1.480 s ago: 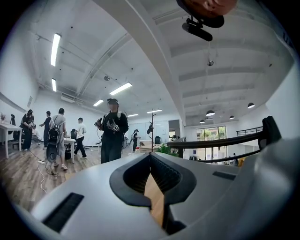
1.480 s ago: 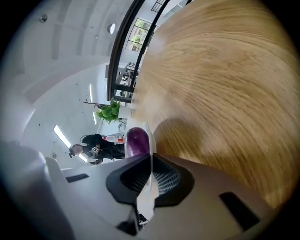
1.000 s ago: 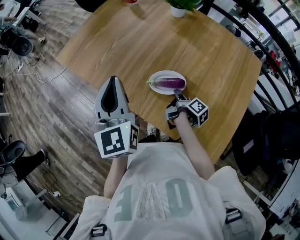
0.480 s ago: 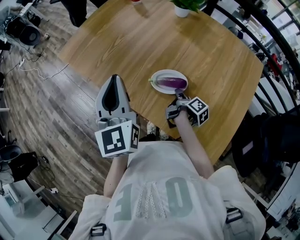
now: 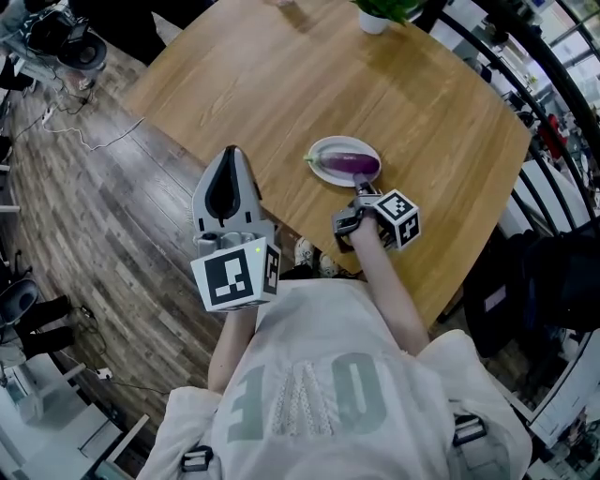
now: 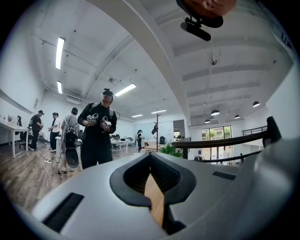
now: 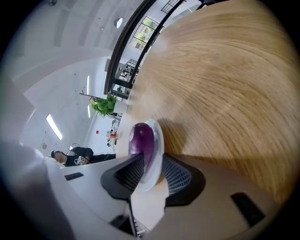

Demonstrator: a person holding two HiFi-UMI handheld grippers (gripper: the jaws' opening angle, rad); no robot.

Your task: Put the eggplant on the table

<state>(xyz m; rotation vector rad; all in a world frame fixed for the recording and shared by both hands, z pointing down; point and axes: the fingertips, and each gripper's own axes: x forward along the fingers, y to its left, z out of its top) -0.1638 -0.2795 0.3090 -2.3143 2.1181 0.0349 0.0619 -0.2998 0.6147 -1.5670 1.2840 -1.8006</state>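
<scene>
A purple eggplant [image 5: 353, 164] lies on a small white plate [image 5: 327, 153] near the front edge of the wooden table [image 5: 281, 84]. My right gripper [image 5: 361, 190] points down at the plate's near rim. In the right gripper view its jaws are opening around the plate's rim [image 7: 158, 140] and the end of the eggplant [image 7: 141, 138], and the pads do not press on them. My left gripper [image 5: 232, 152] hangs level over the table's front left edge, apart from the plate. In the left gripper view the left gripper [image 6: 151, 161] is shut on nothing.
A potted plant [image 5: 380, 11] stands at the table's far edge. A black railing [image 5: 525, 56] runs along the right. Cables and chairs [image 5: 56, 37] lie on the wood floor at the left. A person [image 6: 98, 129] with grippers stands across the room.
The head view has drifted a little, so the table sits slightly higher and to the right. Both grippers keep their places by the plate and the table edge.
</scene>
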